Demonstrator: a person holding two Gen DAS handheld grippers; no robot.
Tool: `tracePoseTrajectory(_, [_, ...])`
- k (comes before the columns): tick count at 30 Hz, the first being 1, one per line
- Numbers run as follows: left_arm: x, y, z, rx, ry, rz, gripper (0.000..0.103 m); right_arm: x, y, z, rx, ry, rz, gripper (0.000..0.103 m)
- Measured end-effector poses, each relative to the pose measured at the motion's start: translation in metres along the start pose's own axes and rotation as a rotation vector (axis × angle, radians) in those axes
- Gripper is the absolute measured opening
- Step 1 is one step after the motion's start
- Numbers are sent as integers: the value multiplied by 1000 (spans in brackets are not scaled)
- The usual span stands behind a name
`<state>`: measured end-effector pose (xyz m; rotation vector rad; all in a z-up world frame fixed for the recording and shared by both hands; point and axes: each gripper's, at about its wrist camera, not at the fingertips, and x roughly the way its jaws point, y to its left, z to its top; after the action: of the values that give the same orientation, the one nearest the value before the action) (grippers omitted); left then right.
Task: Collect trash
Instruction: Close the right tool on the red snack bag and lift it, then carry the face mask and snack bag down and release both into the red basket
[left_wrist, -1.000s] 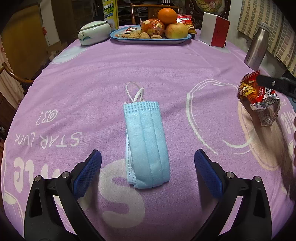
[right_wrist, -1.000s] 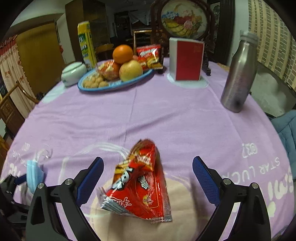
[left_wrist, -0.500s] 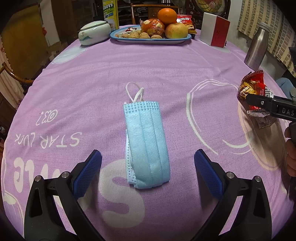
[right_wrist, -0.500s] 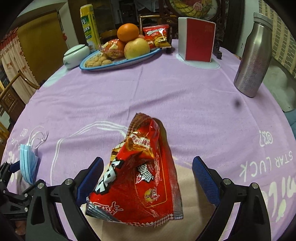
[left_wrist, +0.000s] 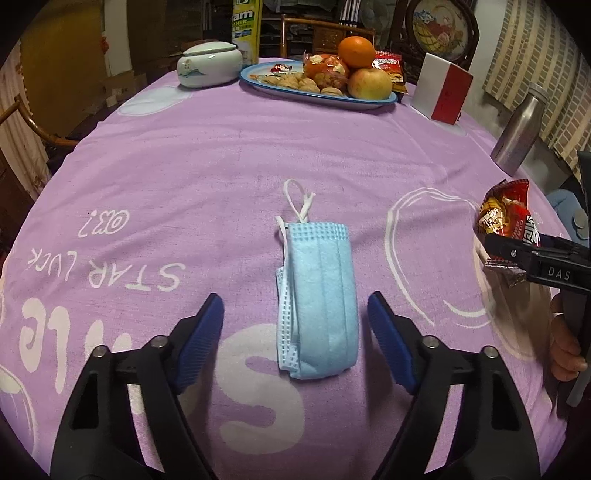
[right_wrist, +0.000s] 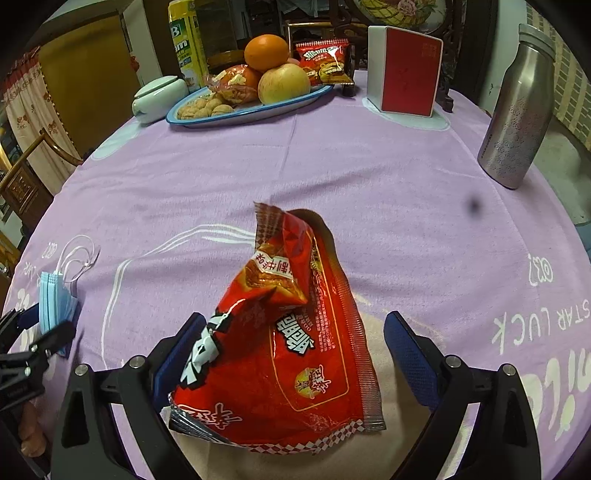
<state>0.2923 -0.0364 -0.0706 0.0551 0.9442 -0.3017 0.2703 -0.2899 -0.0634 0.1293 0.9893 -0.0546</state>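
A folded light-blue face mask (left_wrist: 319, 295) with white ear loops lies on the purple tablecloth (left_wrist: 221, 177). My left gripper (left_wrist: 295, 339) is open, its blue pads on either side of the mask's near end, not touching it. A crumpled red snack wrapper (right_wrist: 280, 339) lies between the open fingers of my right gripper (right_wrist: 291, 358); its left edge overlaps the left pad. The wrapper (left_wrist: 506, 221) and the right gripper's finger show at the right of the left wrist view. The mask (right_wrist: 55, 306) shows at the left of the right wrist view.
At the far side stand a blue tray (left_wrist: 317, 94) with fruit, nuts and snack packs, a white lidded bowl (left_wrist: 208, 66), a red-and-white box (left_wrist: 443, 92), a yellow-green carton (right_wrist: 186, 48) and a steel bottle (right_wrist: 517, 110). Wooden chairs stand around the table.
My right gripper has moved forward and down until the red wrapper lies between its fingers. My left gripper has come a little closer to the mask and narrowed around it.
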Motion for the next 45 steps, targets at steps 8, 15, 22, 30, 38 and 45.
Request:
tracePoseTrajectory(8, [-3,-5,0,32,-6,-93,32,-2,9,-2,-50,-16,-42,63])
tracePoseTrajectory(15, [-21,-12,-2,65,-87,-106,31,-27,19,-3,-71,-88,-14,54])
tracePoseTrajectory(22, [-48,-6,-13,-17,-129,-117,31,-57,20,-6,-59,-152,55,53])
tracePoseTrajectory(30, [-102,3,-39,-54,-178,-58,31,-98,24,-22,-52,-236,150,53])
tracePoseTrajectory(38, [-162,21,-74,-111,-259,-11,31,-125,45,-52,-71,-273,227,53])
tracePoseTrajectory(45, [-198,40,-106,-137,-306,22,31,-149,77,-72,-108,-294,277,53])
